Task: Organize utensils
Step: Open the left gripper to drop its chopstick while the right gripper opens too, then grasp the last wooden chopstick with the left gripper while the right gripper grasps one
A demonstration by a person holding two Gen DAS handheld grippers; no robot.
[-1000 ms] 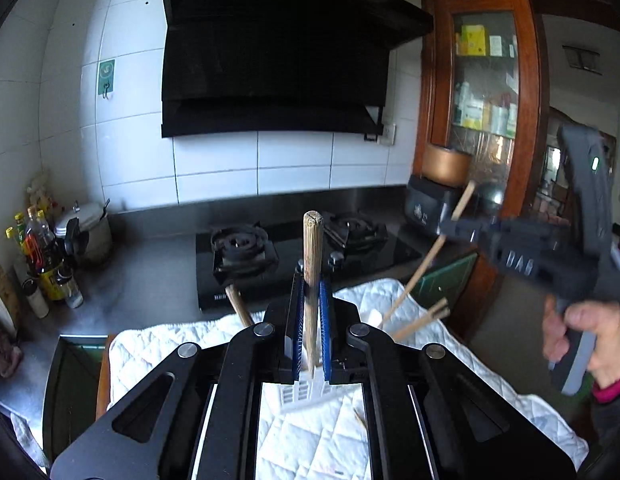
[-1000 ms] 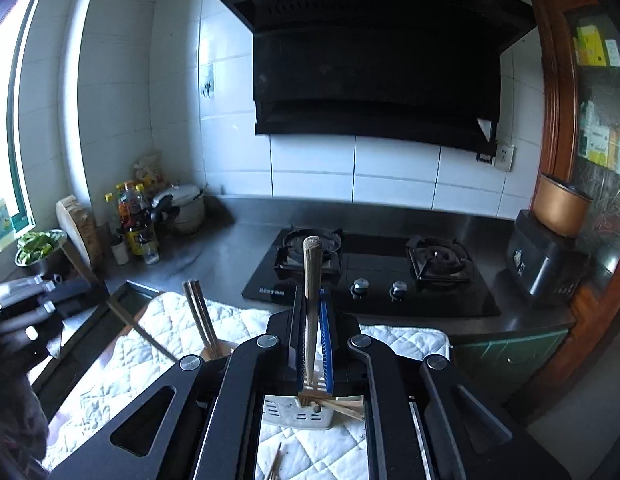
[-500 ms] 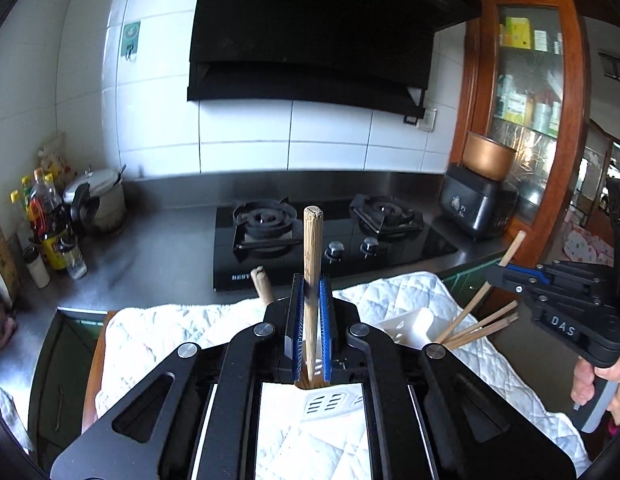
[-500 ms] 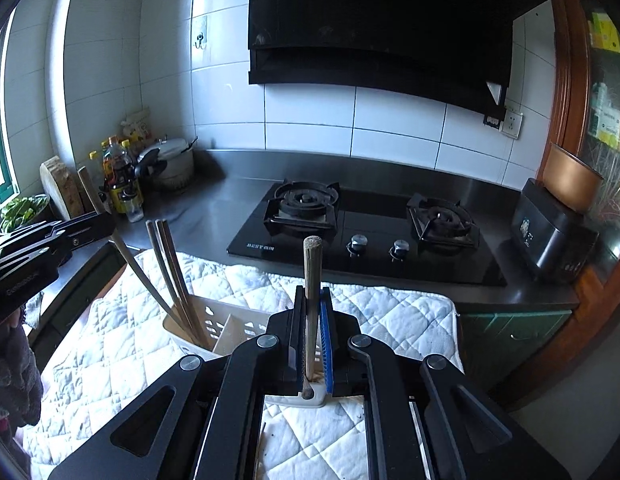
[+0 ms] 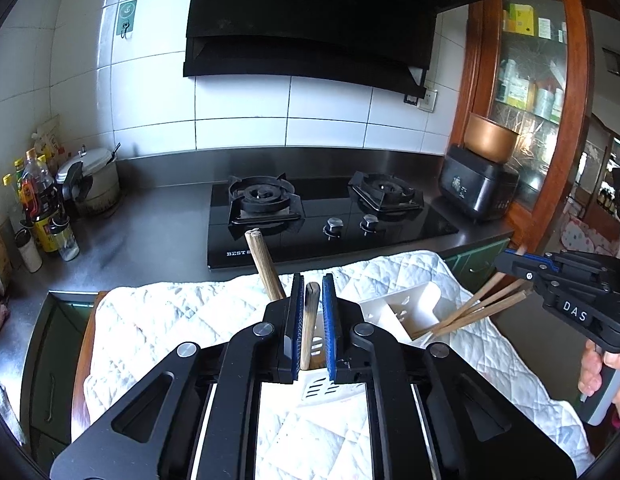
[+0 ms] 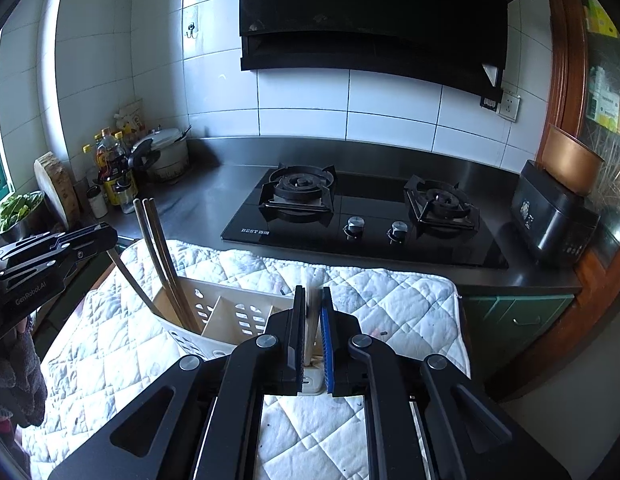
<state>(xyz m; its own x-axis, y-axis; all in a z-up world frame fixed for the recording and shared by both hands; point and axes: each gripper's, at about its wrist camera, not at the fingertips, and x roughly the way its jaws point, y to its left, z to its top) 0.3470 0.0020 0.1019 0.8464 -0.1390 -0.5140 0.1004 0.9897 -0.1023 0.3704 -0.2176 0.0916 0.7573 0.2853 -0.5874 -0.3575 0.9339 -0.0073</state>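
The left gripper [image 5: 312, 292] is opening its jaws around a wooden chopstick [image 5: 308, 328] standing tip-down in the white slotted holder [image 5: 393, 308] mid-way along the quilted cloth [image 5: 170, 320], letting it drop in; the right gripper [image 6: 312, 292] seems clamped on a pale chopstick [image 6: 311, 320], steadying it over the holder's end.

Gas hob [image 5: 325, 216], oil bottles [image 5: 42, 200], pressure cooker [image 6: 166, 154]

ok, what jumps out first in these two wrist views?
Each view's foreground is a gripper with blue pads over a white caddy on a quilted cloth: the left gripper, jaws opening, has a wooden chopstick between them; the right gripper pinches a second chopstick. Behind sit a black gas hob and hood.
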